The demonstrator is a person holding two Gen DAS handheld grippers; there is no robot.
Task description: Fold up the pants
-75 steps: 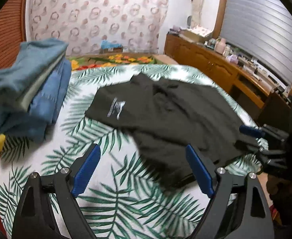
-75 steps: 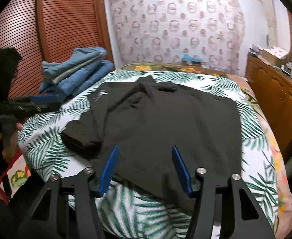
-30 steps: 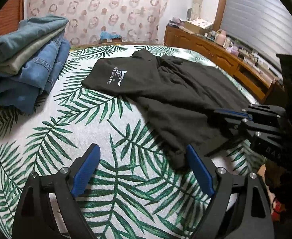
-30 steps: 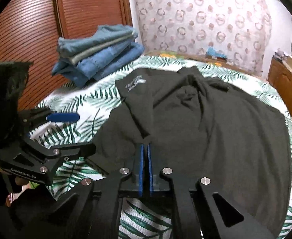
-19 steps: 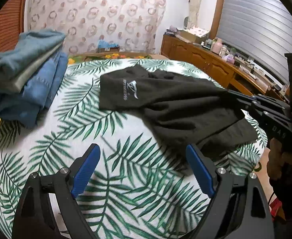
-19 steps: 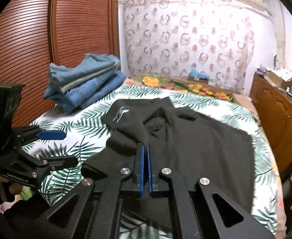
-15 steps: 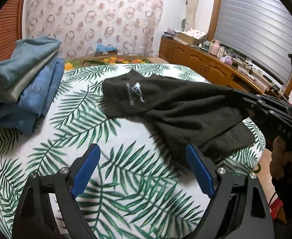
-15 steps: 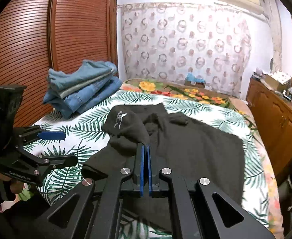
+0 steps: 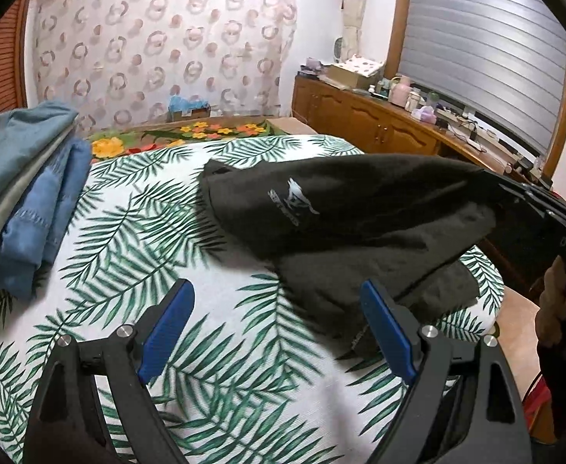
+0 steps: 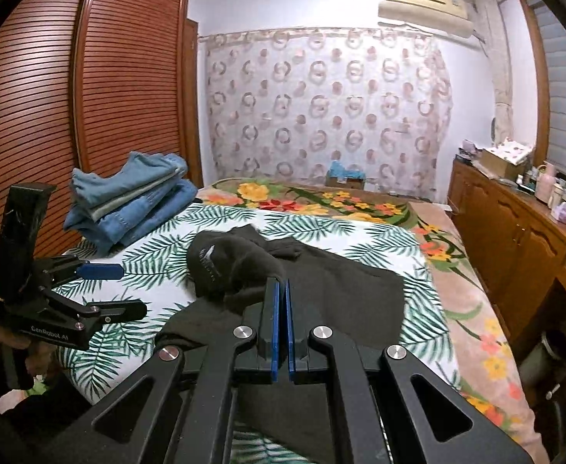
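Black pants (image 9: 344,208) with a white logo lie on the palm-leaf bed sheet (image 9: 136,232). My right gripper (image 10: 281,321) is shut on a near edge of the pants (image 10: 321,282) and holds that part lifted above the bed, so the cloth stretches toward it. In the left wrist view the right gripper (image 9: 491,183) enters from the right with the cloth in it. My left gripper (image 9: 279,332) is open and empty above the sheet, left of the pants. It also shows in the right wrist view (image 10: 113,290).
A stack of folded blue jeans (image 9: 20,189) sits at the bed's left side, also in the right wrist view (image 10: 132,201). A wooden sideboard (image 9: 391,131) with clutter runs along the right wall. A slatted wardrobe (image 10: 70,116) stands left. A floral blanket (image 10: 321,201) lies beyond the sheet.
My right gripper closed on the pants' near edge and lifted it up and back, pulling the cloth off the sheet. My left gripper stayed open and drew back slightly.
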